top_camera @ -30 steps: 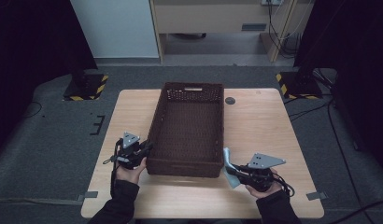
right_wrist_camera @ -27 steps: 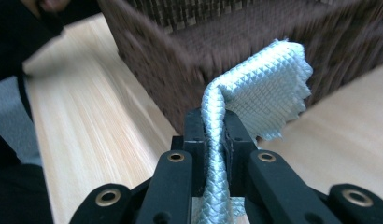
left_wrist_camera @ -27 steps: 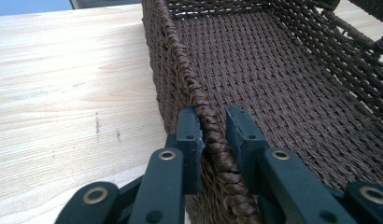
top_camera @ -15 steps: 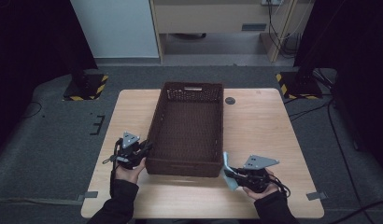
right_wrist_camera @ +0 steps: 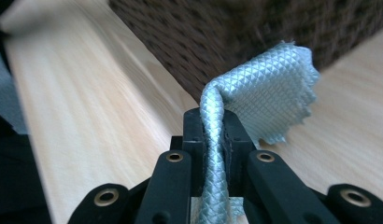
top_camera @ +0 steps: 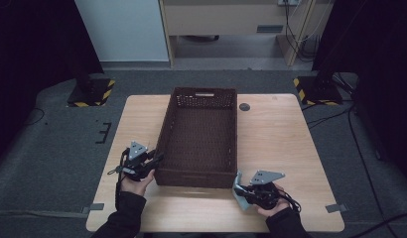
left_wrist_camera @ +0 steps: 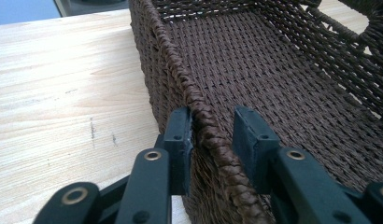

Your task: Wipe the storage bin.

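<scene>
A dark brown woven basket (top_camera: pixel 164 131) stands lengthwise on the wooden table. My left gripper (top_camera: pixel 154 161) sits at its near left corner, the braided rim (left_wrist_camera: pixel 199 112) between its jaws. Those jaws have just been opening: one pad (left_wrist_camera: pixel 179 135) stays beside the rim, the other pad (left_wrist_camera: pixel 249 140) stands off it inside the basket. My right gripper (top_camera: pixel 243 193) is low over the table just off the basket's near right corner. It is shut on a pale blue-grey textured cloth (right_wrist_camera: pixel 269 93), which sticks up past the fingertips (top_camera: pixel 237 181).
The light wooden table (top_camera: pixel 281 144) has bare room on both sides of the basket. A small black round disc (top_camera: pixel 244 106) lies near the basket's far right corner. The table's near edge runs close behind both hands.
The left jaws have parted from the basket rim they were closed on. The right gripper has sunk toward the table with the cloth still in it.
</scene>
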